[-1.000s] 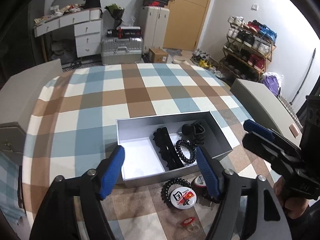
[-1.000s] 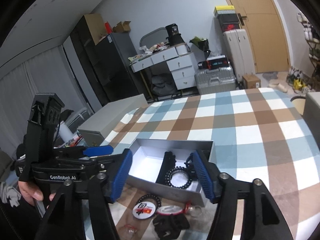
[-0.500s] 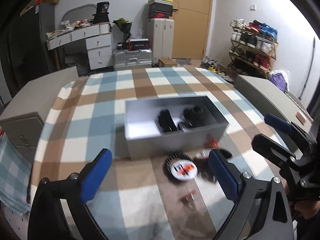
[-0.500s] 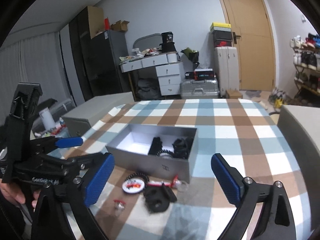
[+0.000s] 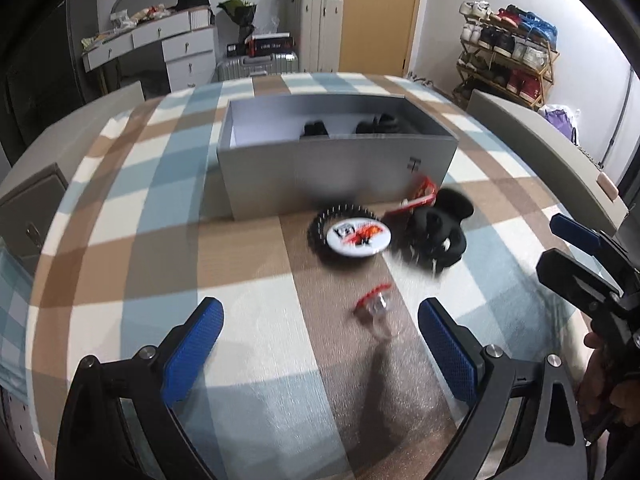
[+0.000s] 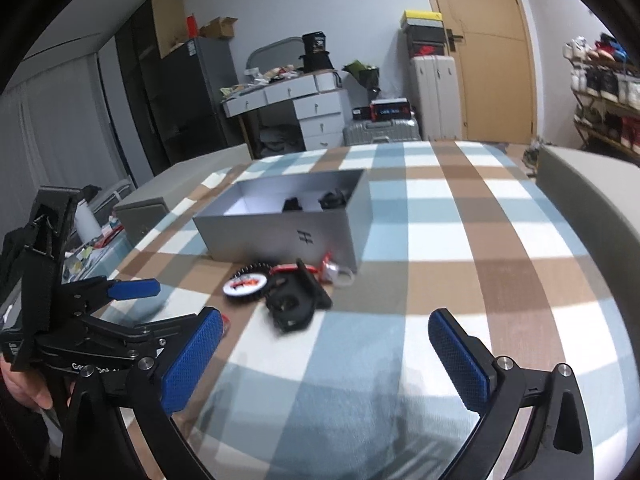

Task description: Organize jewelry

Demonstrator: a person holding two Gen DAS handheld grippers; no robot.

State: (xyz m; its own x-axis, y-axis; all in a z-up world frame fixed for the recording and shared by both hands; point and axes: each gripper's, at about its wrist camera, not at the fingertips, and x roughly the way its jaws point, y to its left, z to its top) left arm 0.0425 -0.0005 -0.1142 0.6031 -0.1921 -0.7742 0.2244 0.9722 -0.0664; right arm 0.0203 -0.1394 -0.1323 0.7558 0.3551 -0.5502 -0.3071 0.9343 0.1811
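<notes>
Checked cloth in blue, brown and white covers the table (image 5: 248, 264) beneath both claws, and nothing sits between the pads of either one. Spread wide and empty, the left gripper (image 5: 320, 336) hovers low over the cloth; just ahead of it lies a small red-and-clear ring (image 5: 374, 300), blurred. Farther ahead sit a round white badge (image 5: 358, 236) on a black coil hair tie (image 5: 320, 226), a black hair accessory (image 5: 438, 236) to its right, and a red piece (image 5: 420, 196) against the box wall. Beyond them stands the open grey box (image 5: 336, 168), with dark items inside. The right gripper (image 6: 326, 354) is likewise spread wide and empty, with the same pile ahead and slightly left of it and the box behind that. Past the table's far edge stand a white drawer desk (image 6: 304, 108), silver and white suitcases (image 6: 434, 96), a wooden door (image 6: 488, 44), and a shoe rack (image 5: 508, 56) at far right.
</notes>
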